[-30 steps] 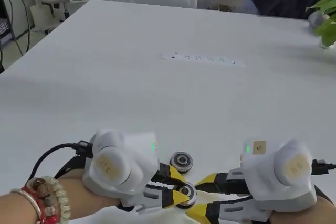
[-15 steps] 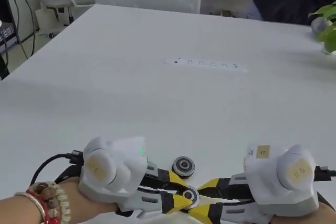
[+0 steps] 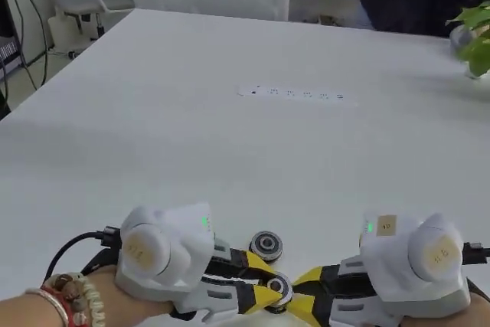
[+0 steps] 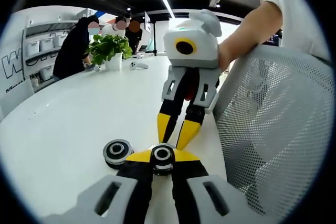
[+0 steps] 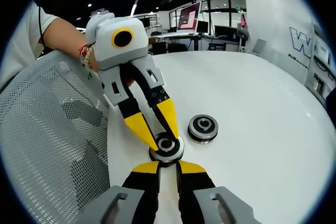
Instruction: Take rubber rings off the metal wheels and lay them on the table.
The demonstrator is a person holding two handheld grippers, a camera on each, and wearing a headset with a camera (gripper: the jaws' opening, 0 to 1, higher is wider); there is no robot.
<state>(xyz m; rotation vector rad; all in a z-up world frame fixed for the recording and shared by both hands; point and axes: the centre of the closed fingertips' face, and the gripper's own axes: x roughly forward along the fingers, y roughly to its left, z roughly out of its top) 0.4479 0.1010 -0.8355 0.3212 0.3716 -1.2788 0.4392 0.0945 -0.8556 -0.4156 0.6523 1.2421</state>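
The first ring is being tackled here. A metal wheel (image 4: 161, 155) is clamped between the jaws of the left gripper (image 5: 164, 129), and it appears to rest on the white worktop (image 3: 230, 135) just beside the loose wheel (image 3: 266, 243), on the person's side of it. The right gripper (image 4: 176, 132) is brought in from the opposite side, with its jaws nearly together and its tips set against the rim of the clamped wheel, away from the loose wheel. Whether the black rubber ring (image 5: 180, 150) is actually pinched there cannot be told. The loose wheel is left untouched, its own dark ring in place, and no freed ring is seen lying near it. So the step in hand is judged to be the stripping of the first ring, and the task is barely begun. For the next move, a firm bite on the ring's edge is called for, then a peel outward while the wheel is held steady. If the grip is too shallow, the ring may simply be let slip back, or the wheel may be knocked into the loose wheel.
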